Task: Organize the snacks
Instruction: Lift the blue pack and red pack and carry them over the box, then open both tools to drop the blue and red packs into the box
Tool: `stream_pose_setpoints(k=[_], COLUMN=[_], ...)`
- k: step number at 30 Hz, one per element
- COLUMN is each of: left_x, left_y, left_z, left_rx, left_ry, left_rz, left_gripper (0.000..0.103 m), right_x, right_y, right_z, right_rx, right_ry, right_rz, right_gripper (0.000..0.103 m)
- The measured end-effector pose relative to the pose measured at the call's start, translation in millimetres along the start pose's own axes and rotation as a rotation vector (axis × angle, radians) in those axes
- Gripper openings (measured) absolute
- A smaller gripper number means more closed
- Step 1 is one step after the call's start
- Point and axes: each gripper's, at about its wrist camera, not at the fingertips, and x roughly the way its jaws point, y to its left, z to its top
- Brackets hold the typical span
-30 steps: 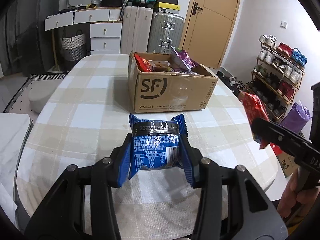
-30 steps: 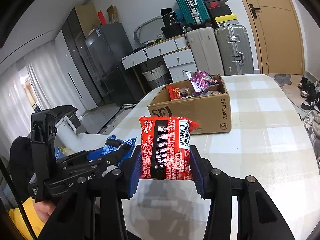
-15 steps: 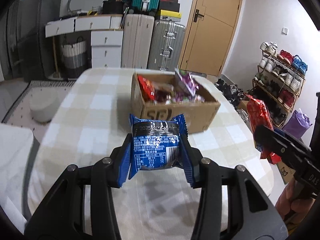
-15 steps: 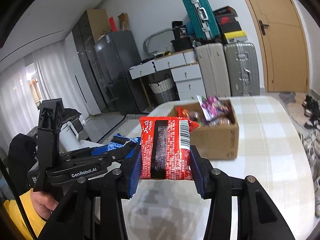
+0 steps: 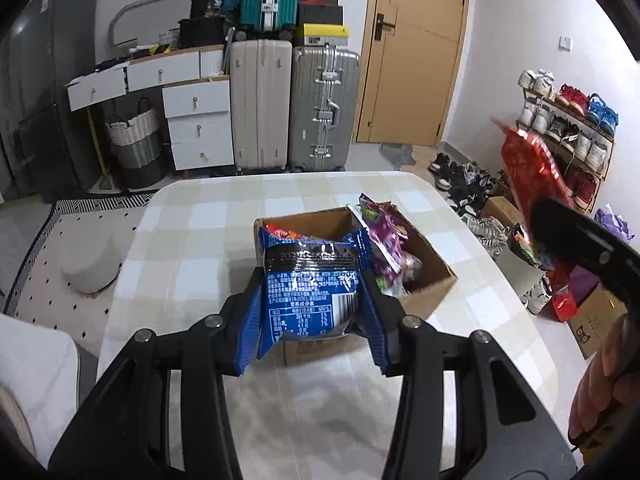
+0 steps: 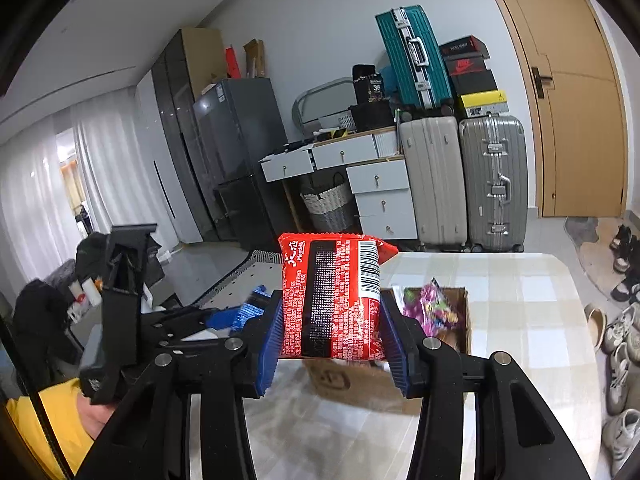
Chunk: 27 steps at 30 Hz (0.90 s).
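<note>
My left gripper is shut on a blue snack packet, held in the air just in front of the open cardboard box. The box holds a purple packet and other snacks. My right gripper is shut on a red snack packet, also raised above the table, with the box below and behind it. In the left wrist view the red packet shows at the right edge. In the right wrist view the left gripper's body is at the left.
The box stands on a checked table. Beyond the table stand suitcases, white drawers, a woven basket and a door. A shoe rack lines the right wall. A round stool sits on the floor at left.
Both grippers have risen with their packets and moved toward the box, so its open top now shows from above. The grips have not changed.
</note>
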Motion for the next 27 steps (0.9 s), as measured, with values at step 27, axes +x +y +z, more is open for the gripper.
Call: stream_pose_setpoints(k=[27], left_x=[146.0], left_y=[15.1], left_z=[13.3], left_rx=[-0.03], left_ry=[0.228], left_rz=[-0.071], left_gripper=[0.045], right_x=[152.0], right_y=[-69.9], right_z=[17.9], right_rx=[0.106], right_ry=[0.319], right_rz=[-0.06], right_gripper=[0.046])
